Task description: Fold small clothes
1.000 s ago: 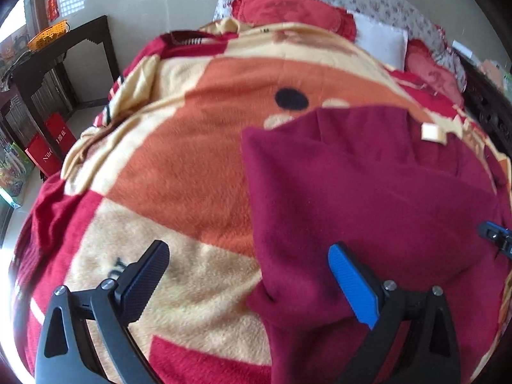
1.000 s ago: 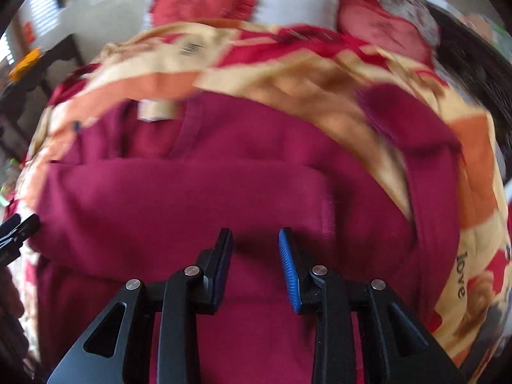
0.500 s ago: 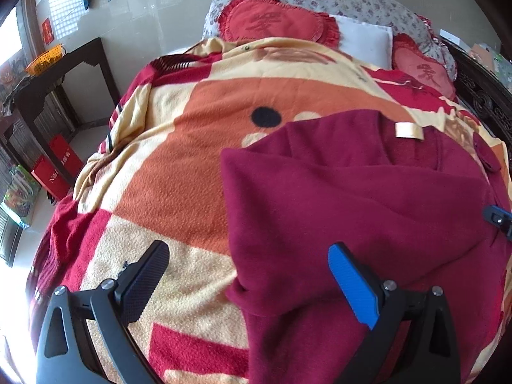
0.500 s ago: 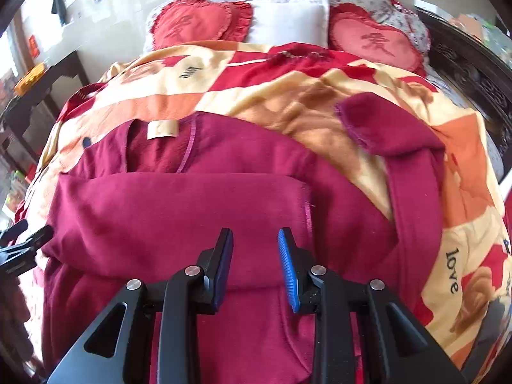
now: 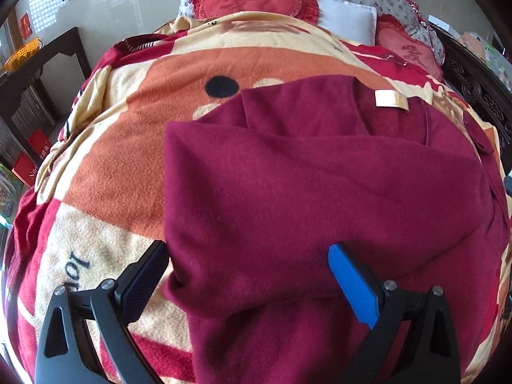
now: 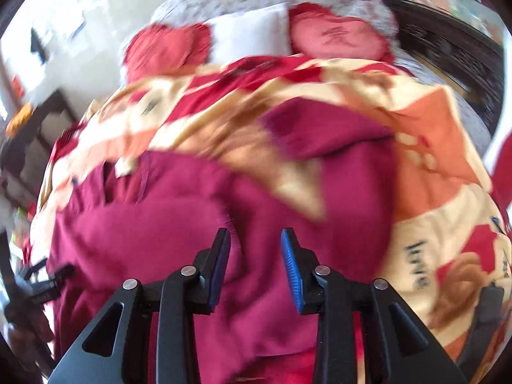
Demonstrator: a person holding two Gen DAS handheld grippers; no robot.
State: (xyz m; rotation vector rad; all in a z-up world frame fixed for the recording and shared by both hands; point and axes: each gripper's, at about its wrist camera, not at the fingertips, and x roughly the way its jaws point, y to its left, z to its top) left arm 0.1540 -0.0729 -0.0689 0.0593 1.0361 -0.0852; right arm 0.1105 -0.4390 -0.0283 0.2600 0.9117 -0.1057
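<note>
Left gripper point(image 5: 246, 275) tilts down over the maroon sweater point(image 5: 320, 192), jaws wide, empty; right gripper point(image 6: 256, 256), at three o'clock, has just been opening, gripping nothing

One maroon garment point(image 5: 320, 192); one blanket point(image 5: 128, 160); two heart cushions point(image 5: 249, 0); perhaps two pillows point(image 5: 348, 19).

Bright daylight, left view sharp, right view motion-blurred, fisheye bending and dark corners
</note>
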